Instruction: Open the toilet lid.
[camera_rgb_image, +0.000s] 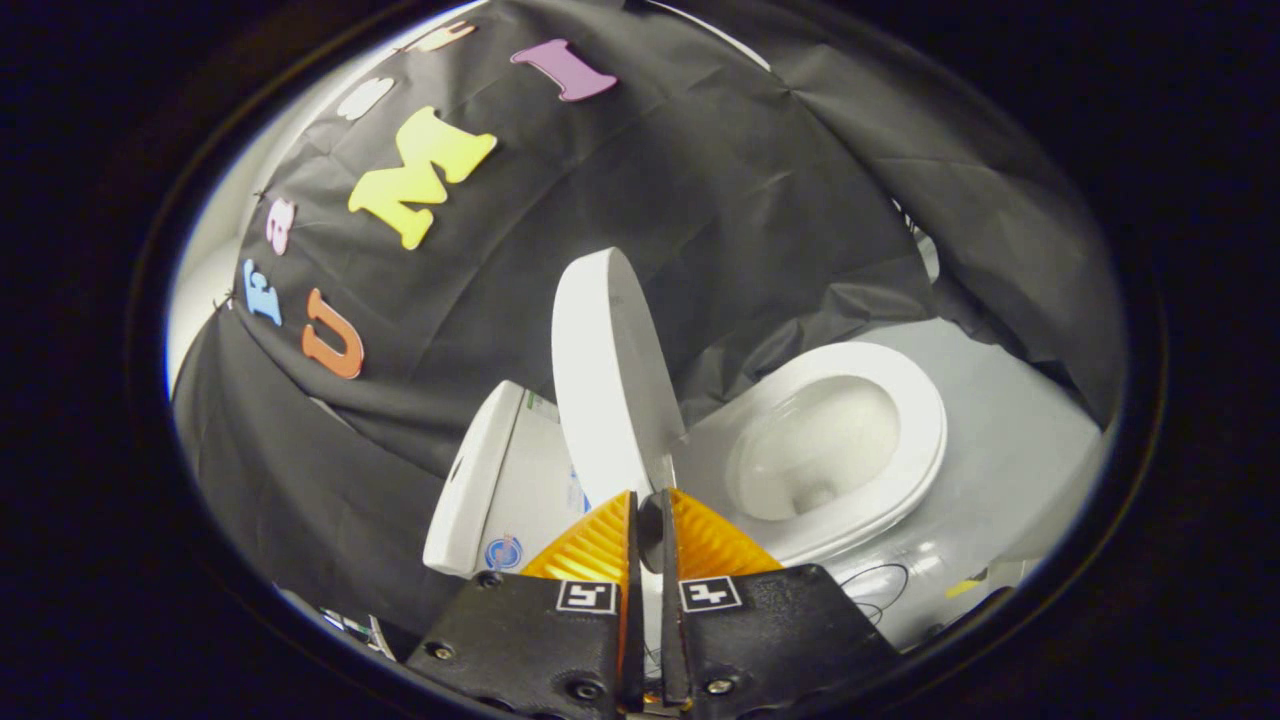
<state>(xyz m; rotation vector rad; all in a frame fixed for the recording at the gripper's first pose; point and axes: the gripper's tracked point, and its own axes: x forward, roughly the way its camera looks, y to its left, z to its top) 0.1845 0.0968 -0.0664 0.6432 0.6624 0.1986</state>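
Observation:
The white toilet lid (608, 370) stands raised, nearly upright, between the tank (500, 490) and the open seat and bowl (850, 440). Its rim runs straight down into my gripper (650, 497). The two fingers are closed to a narrow slit, and the lid's edge sits pinched in that slit at the tips. The bowl lies just beyond the fingers on one side of the lid, with the tank on the other side. The stretch of rim between the fingers is hidden.
Black cloth hangs close behind the tank and around the toilet. Pale floor (1010, 420) spreads beyond the bowl. A thin dark cable loop (880, 580) and a small yellow scrap (963, 588) lie on it near the toilet's base.

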